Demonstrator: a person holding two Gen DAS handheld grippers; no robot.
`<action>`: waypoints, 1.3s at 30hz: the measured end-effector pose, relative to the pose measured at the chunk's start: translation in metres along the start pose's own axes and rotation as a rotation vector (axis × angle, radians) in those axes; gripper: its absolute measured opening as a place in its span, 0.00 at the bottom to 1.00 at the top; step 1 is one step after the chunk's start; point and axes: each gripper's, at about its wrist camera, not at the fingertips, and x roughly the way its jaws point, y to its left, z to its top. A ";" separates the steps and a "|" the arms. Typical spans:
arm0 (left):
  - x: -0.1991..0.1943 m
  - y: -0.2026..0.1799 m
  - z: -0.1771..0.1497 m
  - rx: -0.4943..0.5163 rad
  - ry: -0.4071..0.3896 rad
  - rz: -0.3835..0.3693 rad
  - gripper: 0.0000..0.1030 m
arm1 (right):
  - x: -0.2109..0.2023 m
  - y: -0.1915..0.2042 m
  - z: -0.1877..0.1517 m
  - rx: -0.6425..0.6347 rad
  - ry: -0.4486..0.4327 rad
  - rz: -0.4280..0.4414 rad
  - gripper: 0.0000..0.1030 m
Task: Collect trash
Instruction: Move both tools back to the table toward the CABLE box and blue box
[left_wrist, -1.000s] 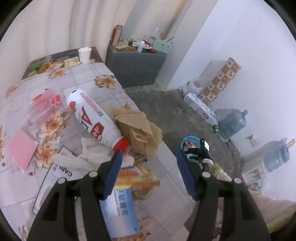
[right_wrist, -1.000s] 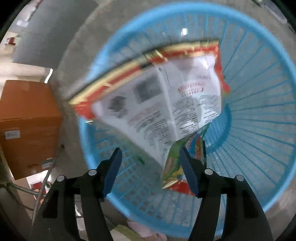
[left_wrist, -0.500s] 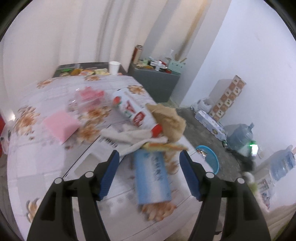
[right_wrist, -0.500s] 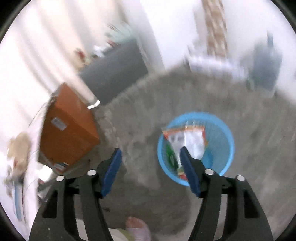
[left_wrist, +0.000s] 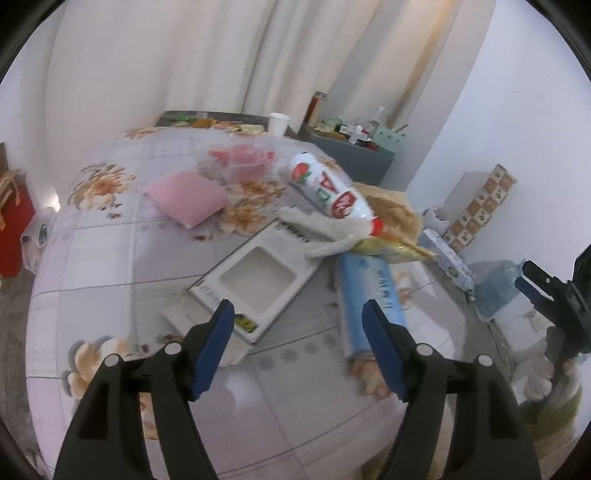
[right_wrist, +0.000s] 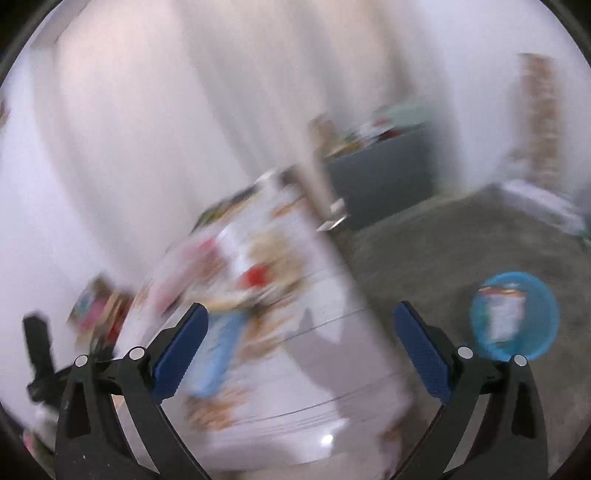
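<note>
My left gripper (left_wrist: 298, 334) is open and empty above the near part of the flowered table (left_wrist: 110, 266). Trash lies ahead of it: a white cardboard box insert (left_wrist: 255, 280), a blue packet (left_wrist: 373, 291), a white bottle with a red cap (left_wrist: 328, 192), crumpled white tissue (left_wrist: 325, 230), brown paper (left_wrist: 391, 206) and a yellow wrapper (left_wrist: 391, 249). My right gripper (right_wrist: 301, 349) is open and empty; its view is blurred and faces the table (right_wrist: 295, 369). The blue basket (right_wrist: 515, 317) on the floor holds a snack wrapper (right_wrist: 504, 314). The right gripper also shows in the left wrist view (left_wrist: 546, 291) at the right edge.
A pink pad (left_wrist: 188, 197), a clear plastic bag with pink contents (left_wrist: 240, 162) and a paper cup (left_wrist: 277, 123) lie farther back on the table. A grey cabinet (left_wrist: 351, 155) with clutter stands behind. Water jugs (left_wrist: 495, 284) and a checkered box (left_wrist: 480, 206) stand on the floor at the right.
My right gripper has swung up and away from the blue basket toward the table, leaving the snack wrapper in the basket. My left gripper has pulled back from the trash pile, still open.
</note>
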 end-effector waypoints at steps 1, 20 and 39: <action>0.002 0.004 -0.002 0.004 -0.002 0.009 0.68 | 0.010 0.016 -0.004 -0.018 0.026 0.015 0.94; 0.063 0.041 0.024 0.192 0.112 0.012 0.83 | 0.146 0.099 -0.035 -0.038 0.366 -0.118 0.94; 0.124 0.026 0.038 0.291 0.285 0.017 0.82 | 0.149 0.084 -0.046 -0.065 0.428 -0.033 0.74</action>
